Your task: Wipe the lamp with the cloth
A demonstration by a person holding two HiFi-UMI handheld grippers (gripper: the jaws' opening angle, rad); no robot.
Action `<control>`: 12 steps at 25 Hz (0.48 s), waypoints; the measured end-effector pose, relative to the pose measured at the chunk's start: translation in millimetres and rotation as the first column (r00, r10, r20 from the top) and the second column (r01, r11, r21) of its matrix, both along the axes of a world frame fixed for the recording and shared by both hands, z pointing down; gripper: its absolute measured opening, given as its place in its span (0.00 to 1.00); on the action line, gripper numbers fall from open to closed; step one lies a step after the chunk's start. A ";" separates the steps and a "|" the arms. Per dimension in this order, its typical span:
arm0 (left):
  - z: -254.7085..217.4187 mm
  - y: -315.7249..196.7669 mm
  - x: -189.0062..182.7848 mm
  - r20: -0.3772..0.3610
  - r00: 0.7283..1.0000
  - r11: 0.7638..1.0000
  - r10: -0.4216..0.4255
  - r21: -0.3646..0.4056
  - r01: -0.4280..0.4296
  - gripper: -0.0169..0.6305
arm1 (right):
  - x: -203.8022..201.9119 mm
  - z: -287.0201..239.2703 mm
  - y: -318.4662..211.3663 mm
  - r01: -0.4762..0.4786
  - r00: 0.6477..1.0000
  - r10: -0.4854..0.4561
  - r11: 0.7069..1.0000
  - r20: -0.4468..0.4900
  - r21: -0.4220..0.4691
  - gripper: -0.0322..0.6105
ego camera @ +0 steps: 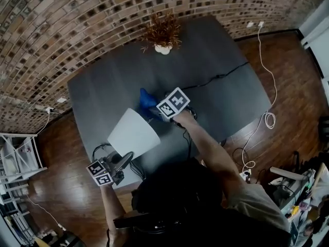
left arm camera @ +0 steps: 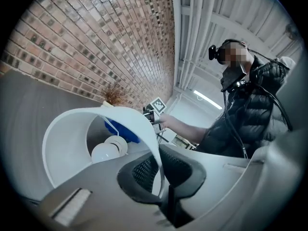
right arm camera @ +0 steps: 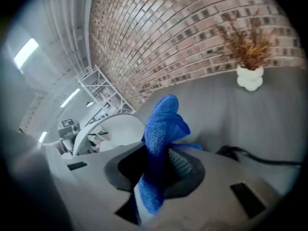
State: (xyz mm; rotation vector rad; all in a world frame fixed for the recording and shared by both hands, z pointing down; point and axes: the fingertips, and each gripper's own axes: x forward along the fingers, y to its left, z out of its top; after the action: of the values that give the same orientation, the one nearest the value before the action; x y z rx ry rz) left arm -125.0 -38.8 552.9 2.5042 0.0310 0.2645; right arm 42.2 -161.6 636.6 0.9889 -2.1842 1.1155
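At the near edge of the dark grey worktop [ego camera: 221, 94], clamps the rim of the white cone-shaded lamp [ego camera: 134, 133] in the left tool [ego camera: 123, 159], steadying it tilted. Pinches the crumpled blue cloth [ego camera: 146, 101] in the right tool [ego camera: 157, 112] beside it, ready to wipe.

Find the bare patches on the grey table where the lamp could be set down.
Bare: the table's left stretch, between the vase and the lampshade; also the right side, between the black cable and the near right corner. Crowded: the near middle, where lampshade, blue cloth, left gripper and right gripper meet.
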 end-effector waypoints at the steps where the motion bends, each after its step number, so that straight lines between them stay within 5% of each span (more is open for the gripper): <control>1: 0.8 1.1 -0.1 0.000 1.000 1.000 0.003 0.002 -0.003 0.04 | 19.8 2.8 -3.0 -0.040 0.998 0.040 0.999 -0.042 0.003 0.20; 5: 3.1 5.1 -1.6 -0.004 1.000 1.000 0.006 0.005 -0.005 0.04 | 62.7 8.6 -4.8 -0.100 0.992 0.101 0.995 -0.081 0.013 0.20; 8: 3.1 3.1 -0.9 -0.008 1.000 1.000 -0.013 0.007 0.013 0.04 | 85.8 -8.1 0.4 -0.041 0.959 0.081 0.988 -0.272 0.150 0.20; 12: -3.5 -22.5 -4.8 -0.039 0.992 0.992 -0.122 -0.049 0.120 0.04 | 137.2 -67.6 2.1 0.018 0.746 0.268 0.907 -0.610 0.421 0.20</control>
State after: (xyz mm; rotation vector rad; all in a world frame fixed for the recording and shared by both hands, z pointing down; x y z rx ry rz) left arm -129.8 -61.4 549.4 2.4541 -0.0968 0.1594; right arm 179.4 -159.6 569.0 1.4627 -1.7754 0.2505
